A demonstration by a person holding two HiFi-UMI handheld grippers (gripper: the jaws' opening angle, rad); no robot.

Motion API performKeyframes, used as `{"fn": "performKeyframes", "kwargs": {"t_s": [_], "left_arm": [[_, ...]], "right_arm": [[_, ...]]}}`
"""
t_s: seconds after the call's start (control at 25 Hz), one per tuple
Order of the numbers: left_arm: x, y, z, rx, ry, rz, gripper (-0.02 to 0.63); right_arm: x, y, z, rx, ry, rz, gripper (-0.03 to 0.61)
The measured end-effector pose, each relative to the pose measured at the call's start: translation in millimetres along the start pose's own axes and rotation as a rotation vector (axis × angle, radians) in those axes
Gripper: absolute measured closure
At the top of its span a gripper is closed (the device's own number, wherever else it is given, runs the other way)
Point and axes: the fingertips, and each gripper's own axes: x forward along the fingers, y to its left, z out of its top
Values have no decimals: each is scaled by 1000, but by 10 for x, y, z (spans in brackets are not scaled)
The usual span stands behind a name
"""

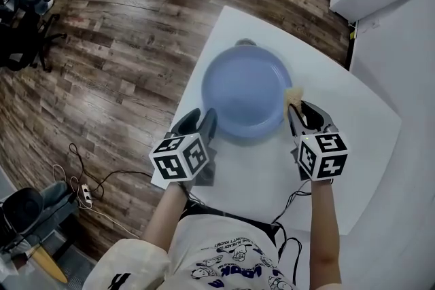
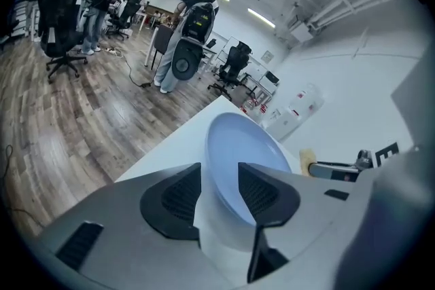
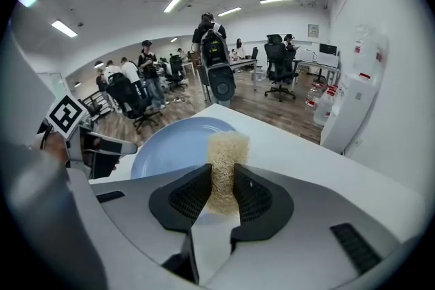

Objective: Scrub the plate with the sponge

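Head view: shows the blue plate (image 1: 245,88) flat on the white table (image 1: 272,180); puts the left gripper (image 1: 203,120) at the plate's near-left rim and the right gripper (image 1: 298,109) at its right rim, sponge (image 1: 293,96) pinched at the tip, just over the plate's edge.

Left gripper view: shows the jaws spread wide, astride the near rim of the plate (image 2: 241,146), pads not pressing on it; grips nothing; catches the sponge (image 2: 307,161) off past the plate's right edge.

Right gripper view: shows the jaws closed tight on the pale, fibrous sponge (image 3: 226,149), its top standing out above the pads, the plate (image 3: 170,146) beyond and below.

Reads as the approach to scrubbing, sponge in hand but not visibly pressed to the surface; next calls for steadying the plate, probably by closing the left jaws on the rim, then lowering the sponge onto the blue face and rubbing across it; risks sliding the plate on the smooth table otherwise.
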Motion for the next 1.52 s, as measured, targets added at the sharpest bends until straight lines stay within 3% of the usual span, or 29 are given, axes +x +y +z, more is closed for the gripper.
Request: {"fn": "performKeyframes", "kwargs": {"t_s": [0.52, 0.84, 1.08, 1.52], "left_arm": [[255, 57, -73, -184, 59, -48, 457], [389, 33, -40, -209, 75, -68, 463], [437, 134, -73, -244, 81, -34, 558], [477, 161, -55, -308, 81, -49, 584]], "right_arm": [[223, 303, -6, 24, 24, 51, 476], [282, 343, -6, 39, 46, 53, 476], [321, 340, -35, 58, 55, 50, 476], [413, 395, 4, 97, 54, 43, 475]]}}
